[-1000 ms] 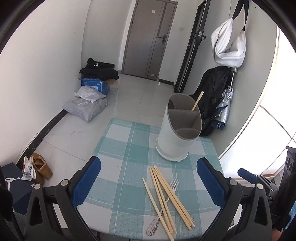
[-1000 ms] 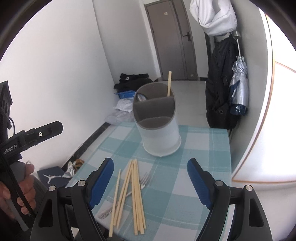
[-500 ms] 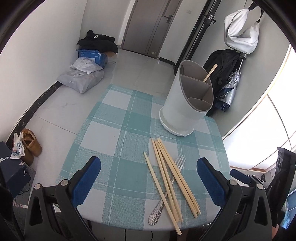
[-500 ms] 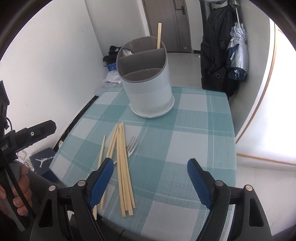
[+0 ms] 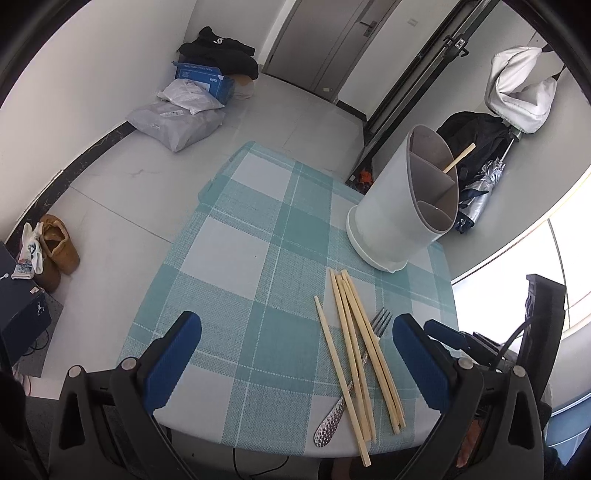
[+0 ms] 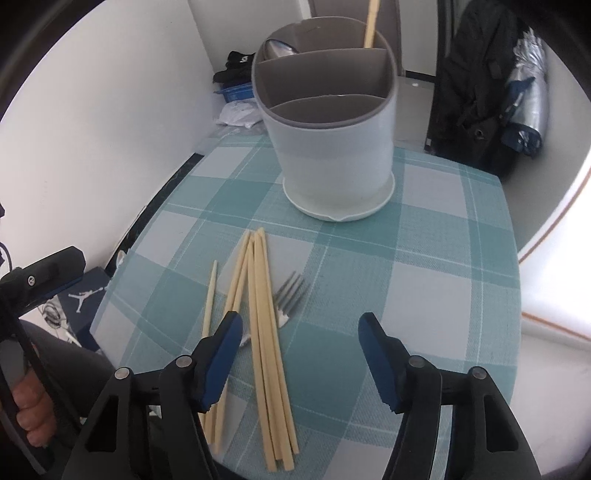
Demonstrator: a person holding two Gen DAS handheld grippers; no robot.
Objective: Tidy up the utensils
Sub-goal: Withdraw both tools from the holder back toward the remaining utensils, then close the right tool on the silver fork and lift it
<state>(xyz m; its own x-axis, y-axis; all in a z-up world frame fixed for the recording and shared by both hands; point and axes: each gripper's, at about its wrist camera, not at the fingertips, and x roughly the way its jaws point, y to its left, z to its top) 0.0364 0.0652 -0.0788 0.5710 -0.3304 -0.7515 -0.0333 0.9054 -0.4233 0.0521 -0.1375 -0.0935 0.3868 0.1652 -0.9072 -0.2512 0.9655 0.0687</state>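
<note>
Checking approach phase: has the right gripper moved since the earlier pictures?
Yes. The right gripper has come down toward the chopsticks; the utensil holder looms larger and nearer.

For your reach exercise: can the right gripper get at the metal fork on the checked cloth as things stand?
Probably not cleanly: the silver metal fork lies under pale wooden chopsticks, only its tines clear. The right gripper, closing, holds nothing.

The fork is largely covered by the chopsticks, its handle hidden in the right wrist view. The holder's compartment floors are not seen. The lone chopstick in the rear compartment is cut off by the top edge. The worktop's near edge is masked by tool arms.
</note>
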